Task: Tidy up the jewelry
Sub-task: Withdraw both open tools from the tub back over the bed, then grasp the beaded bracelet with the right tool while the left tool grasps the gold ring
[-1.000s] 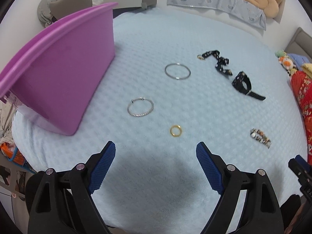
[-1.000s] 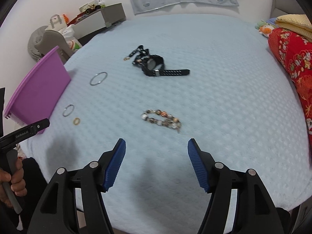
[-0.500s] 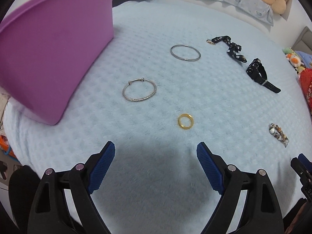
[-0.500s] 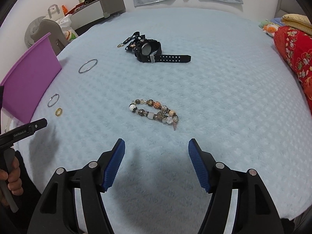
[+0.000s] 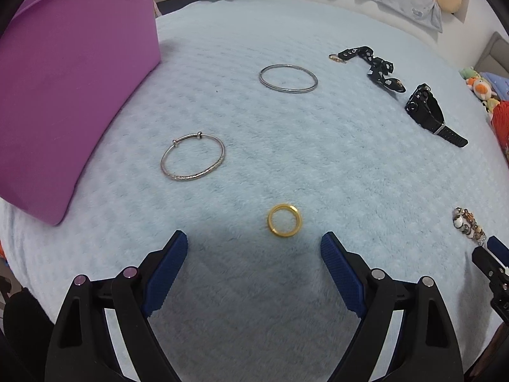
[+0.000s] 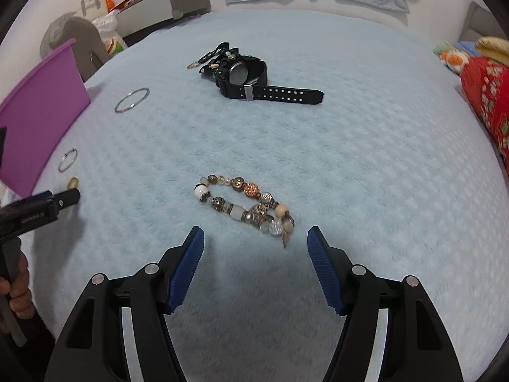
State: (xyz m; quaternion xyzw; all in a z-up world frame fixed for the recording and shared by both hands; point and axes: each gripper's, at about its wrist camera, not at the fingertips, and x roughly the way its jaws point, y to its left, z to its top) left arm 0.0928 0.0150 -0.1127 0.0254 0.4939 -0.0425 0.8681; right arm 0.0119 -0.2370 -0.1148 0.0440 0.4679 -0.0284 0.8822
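My left gripper [image 5: 254, 242] is open and empty, just short of a gold ring [image 5: 284, 221] on the pale blue blanket [image 5: 334, 165]. Beyond lie a silver bangle with clasp beads [image 5: 192, 161], a plain silver bangle [image 5: 288, 78], a black ribbon strap [image 5: 372, 63] and a black watch [image 5: 428, 113]. My right gripper [image 6: 255, 238] is open and empty, just short of a beaded bracelet [image 6: 246, 205]. The watch [image 6: 248, 78] and both bangles [image 6: 132, 99] also show in the right wrist view.
A purple bin [image 5: 66, 89] stands at the left on the blanket and shows in the right wrist view [image 6: 35, 124]. A red patterned cloth [image 6: 486, 95] and soft toys [image 5: 477, 84] lie at the right. A grey cabinet [image 6: 165, 9] stands beyond the bed.
Both grippers have moved forward and lower. The gold ring now lies close to the left fingers and the beaded bracelet close to the right fingers. Both stay open.
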